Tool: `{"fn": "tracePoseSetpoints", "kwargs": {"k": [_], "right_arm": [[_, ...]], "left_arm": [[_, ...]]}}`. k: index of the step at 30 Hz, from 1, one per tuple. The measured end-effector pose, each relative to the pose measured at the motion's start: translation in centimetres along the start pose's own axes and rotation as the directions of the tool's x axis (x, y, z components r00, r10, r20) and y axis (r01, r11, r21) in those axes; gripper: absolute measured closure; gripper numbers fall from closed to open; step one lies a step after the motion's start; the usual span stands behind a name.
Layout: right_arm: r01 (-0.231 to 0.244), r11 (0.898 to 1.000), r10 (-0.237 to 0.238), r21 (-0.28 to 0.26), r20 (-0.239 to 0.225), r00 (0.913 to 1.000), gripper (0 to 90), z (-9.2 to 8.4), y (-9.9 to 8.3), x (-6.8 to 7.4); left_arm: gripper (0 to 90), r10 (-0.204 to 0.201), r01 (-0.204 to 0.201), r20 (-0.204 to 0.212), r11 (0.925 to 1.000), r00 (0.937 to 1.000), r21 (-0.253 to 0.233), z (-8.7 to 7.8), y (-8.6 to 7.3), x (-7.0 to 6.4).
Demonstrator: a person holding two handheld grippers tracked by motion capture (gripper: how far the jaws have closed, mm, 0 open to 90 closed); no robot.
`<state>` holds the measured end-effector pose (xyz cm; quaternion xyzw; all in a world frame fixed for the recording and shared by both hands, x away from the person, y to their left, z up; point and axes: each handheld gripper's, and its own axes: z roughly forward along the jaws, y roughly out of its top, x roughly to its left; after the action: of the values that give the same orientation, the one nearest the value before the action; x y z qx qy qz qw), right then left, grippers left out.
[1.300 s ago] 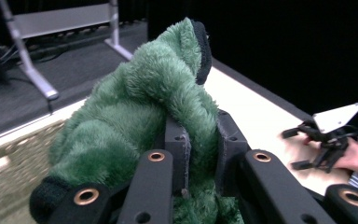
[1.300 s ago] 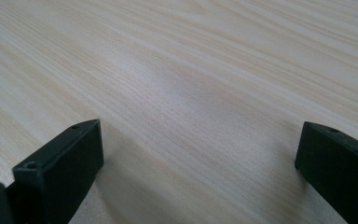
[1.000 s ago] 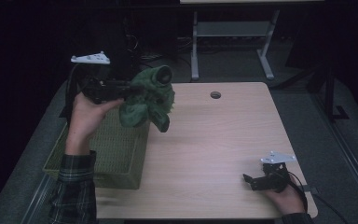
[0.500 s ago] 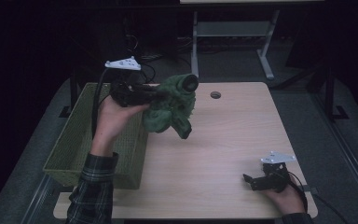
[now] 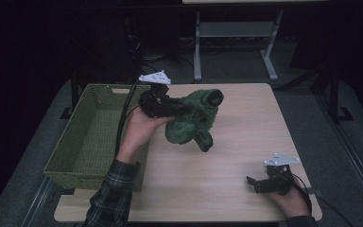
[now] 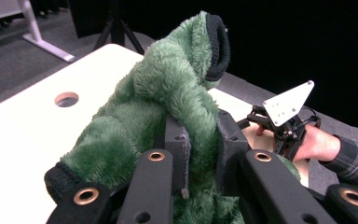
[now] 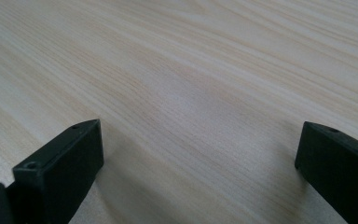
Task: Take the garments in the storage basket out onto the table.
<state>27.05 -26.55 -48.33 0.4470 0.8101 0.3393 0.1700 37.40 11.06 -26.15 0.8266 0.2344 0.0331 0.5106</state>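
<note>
High view: the left gripper (image 5: 182,109) pinches a green fleece garment (image 5: 194,118) above the table (image 5: 246,118); the right gripper (image 5: 257,184) rests wide open, empty, near the table's front right corner.

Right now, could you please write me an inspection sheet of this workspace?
Surface: light wooden table, round hole near the far edge.
Job's things: green fleece garment lifted above the table; green woven basket at the table's left, looks empty.
Clutter: nothing seen.
Grippers: left hand-held gripper shut on the garment; right hand-held gripper open, low at the near right corner.
Cables: one trails from each gripper.
Surroundings: dark floor, grey desk frame behind.
</note>
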Motion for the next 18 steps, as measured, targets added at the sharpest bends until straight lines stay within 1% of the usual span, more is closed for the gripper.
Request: {"fn": "tracePoseSetpoints", "kwargs": {"k": [5, 9, 12, 14, 16, 18], "right_arm": [[0.001, 1.000, -0.001, 0.000, 0.001, 1.0000, 0.5, 0.0, 0.0, 0.0], [0.002, 1.000, -0.002, -0.001, 0.001, 1.0000, 0.5, 0.0, 0.0, 0.0], [0.002, 1.000, -0.002, -0.001, 0.001, 1.0000, 0.5, 0.0, 0.0, 0.0], [0.002, 1.000, -0.002, -0.001, 0.001, 1.0000, 0.5, 0.0, 0.0, 0.0], [0.002, 1.000, -0.002, -0.001, 0.001, 1.0000, 0.5, 0.0, 0.0, 0.0], [0.002, 1.000, -0.002, -0.001, 0.001, 1.0000, 0.5, 0.0, 0.0, 0.0]], "left_arm": [[77.9, -0.007, 0.006, 0.018, 0.9999, 0.9998, 0.016, 2.1, -0.8, -0.4], [77.9, -0.012, 0.012, 0.020, 0.9995, 0.9997, 0.029, 3.7, -1.7, -0.6], [77.9, -0.019, 0.018, 0.026, 0.9991, 0.9995, 0.039, 4.9, -2.5, -0.7], [77.9, -0.015, 0.013, 0.034, 0.9987, 0.9993, 0.049, 5.7, -3.1, -0.9], [77.9, -0.007, 0.005, 0.038, 0.9977, 0.9993, 0.068, 6.7, -3.8, -1.0], [77.9, -0.010, 0.006, 0.041, 0.9965, 0.9991, 0.083, 7.8, -4.6, -1.1]]}}
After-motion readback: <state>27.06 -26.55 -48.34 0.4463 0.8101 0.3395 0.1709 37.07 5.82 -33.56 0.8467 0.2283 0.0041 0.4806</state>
